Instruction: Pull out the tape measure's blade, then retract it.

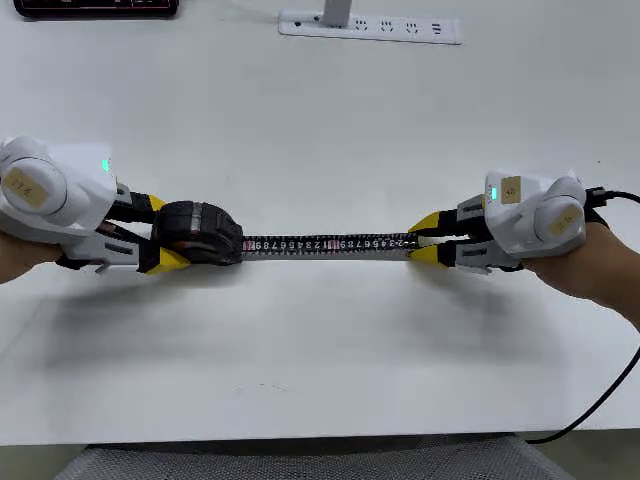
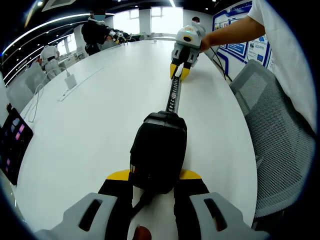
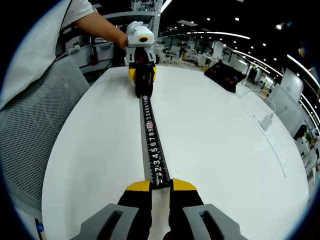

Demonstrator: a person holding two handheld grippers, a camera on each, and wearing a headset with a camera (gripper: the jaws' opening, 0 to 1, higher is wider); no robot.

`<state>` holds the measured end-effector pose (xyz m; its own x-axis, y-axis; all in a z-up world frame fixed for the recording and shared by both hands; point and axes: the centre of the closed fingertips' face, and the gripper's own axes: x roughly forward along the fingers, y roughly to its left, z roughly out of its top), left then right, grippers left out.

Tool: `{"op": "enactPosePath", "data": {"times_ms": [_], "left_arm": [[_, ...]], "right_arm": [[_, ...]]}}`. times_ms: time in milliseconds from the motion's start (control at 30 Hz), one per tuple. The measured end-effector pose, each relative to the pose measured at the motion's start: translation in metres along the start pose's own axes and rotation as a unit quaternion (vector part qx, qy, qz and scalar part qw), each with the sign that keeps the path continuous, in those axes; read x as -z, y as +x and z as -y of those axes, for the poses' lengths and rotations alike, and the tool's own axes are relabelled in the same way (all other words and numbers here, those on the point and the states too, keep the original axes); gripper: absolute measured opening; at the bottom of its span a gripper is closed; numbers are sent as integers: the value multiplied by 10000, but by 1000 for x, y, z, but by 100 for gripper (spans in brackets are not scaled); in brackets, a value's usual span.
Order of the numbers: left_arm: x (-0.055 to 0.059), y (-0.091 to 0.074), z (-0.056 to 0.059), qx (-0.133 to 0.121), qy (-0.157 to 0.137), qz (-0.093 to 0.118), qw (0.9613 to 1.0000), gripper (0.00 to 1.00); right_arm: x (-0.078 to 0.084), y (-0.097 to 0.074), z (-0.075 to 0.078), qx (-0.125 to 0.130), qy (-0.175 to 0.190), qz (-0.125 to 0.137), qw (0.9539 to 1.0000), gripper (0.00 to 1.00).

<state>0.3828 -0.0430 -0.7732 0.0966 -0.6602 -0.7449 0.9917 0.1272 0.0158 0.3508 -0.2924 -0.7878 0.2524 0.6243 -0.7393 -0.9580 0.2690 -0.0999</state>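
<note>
We are holding the blade (image 1: 320, 244) stretched out.
Left tool (image 1: 163, 233) is clamping the tape measure case (image 1: 203, 230); right tool (image 1: 421, 240) is pinching the blade's tip.

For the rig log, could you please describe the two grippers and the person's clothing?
The left gripper and right gripper have rounded white bodies, tan stickers, green lights, black jaws with yellow tips. A black cable leaves the right one. The person wears a white short-sleeved top.
</note>
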Motion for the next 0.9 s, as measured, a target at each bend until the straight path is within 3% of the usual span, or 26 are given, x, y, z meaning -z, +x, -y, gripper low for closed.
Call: {"op": "enactPosePath", "data": {"times_ms": [900], "left_arm": [[0, -1, 1, 10, 31, -25, 10000, 26]], "right_arm": [[24, -24, 3, 43, 46, -234, 9997, 8]]}}
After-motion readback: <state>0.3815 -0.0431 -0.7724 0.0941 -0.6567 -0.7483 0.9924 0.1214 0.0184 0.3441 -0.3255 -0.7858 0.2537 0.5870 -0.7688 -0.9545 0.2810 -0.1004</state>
